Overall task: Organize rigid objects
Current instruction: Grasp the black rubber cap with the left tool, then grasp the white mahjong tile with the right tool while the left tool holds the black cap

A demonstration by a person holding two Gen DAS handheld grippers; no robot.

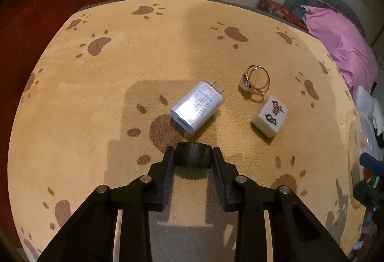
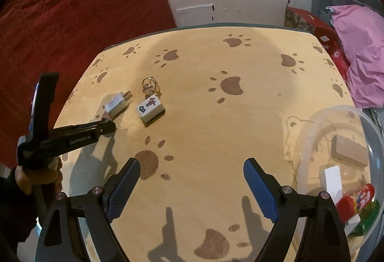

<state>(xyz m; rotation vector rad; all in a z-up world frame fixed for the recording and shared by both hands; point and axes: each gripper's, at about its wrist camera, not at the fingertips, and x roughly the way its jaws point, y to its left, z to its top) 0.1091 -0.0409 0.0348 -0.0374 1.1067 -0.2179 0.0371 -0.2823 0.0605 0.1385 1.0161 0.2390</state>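
My left gripper [image 1: 193, 156] is shut on a small black ring-shaped object [image 1: 194, 154], held just above the table short of a white plug charger [image 1: 197, 108]. A gold ring with a pearl [image 1: 255, 80] and a white mahjong tile [image 1: 269, 116] lie to the charger's right. In the right wrist view the left gripper [image 2: 105, 126] sits beside the charger [image 2: 117, 103], with the tile [image 2: 150, 107] and ring [image 2: 149, 84] close by. My right gripper [image 2: 192, 174] is open and empty over the table, with a clear plastic bowl [image 2: 312, 122] to its right.
The table has a tan paw-print cloth [image 2: 240, 122]. The bowl holds a wooden block [image 2: 349, 150], a white block [image 2: 332, 181], a red candy tube [image 2: 355, 199] and a green item [image 2: 367, 218]. A pink blanket [image 2: 362, 50] and a red box [image 2: 324, 31] lie beyond the right edge.
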